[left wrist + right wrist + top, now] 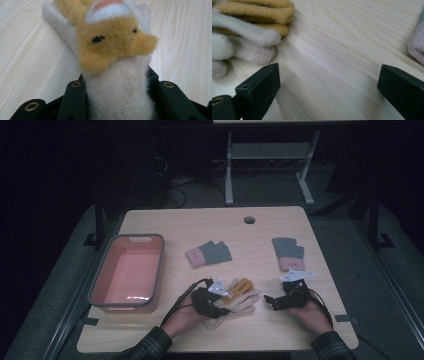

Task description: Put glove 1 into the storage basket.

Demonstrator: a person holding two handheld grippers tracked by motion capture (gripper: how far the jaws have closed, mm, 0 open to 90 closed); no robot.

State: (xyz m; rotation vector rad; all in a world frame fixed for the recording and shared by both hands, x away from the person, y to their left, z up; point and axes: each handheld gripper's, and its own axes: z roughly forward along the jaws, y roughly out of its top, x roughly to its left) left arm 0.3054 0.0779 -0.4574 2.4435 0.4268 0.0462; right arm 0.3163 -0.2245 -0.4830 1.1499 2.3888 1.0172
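A fuzzy cream and yellow glove (242, 295) lies on the wooden table near its front middle. My left gripper (224, 309) comes at it from the left. In the left gripper view the glove's (115, 50) white cuff sits between the two black jaws of the left gripper (121, 85), which press on both its sides. My right gripper (270, 302) rests to the right of the glove and points left toward it. In the right gripper view the right gripper (329, 72) stands wide open over bare wood, with the glove's fingers (249, 25) at the upper left.
A pink bin with a grey rim (160, 265) stands at the table's left. Two grey and pink gloves lie farther back, one at the middle (209, 254) and one at the right (288, 253). A cable hole (249, 220) is near the far edge.
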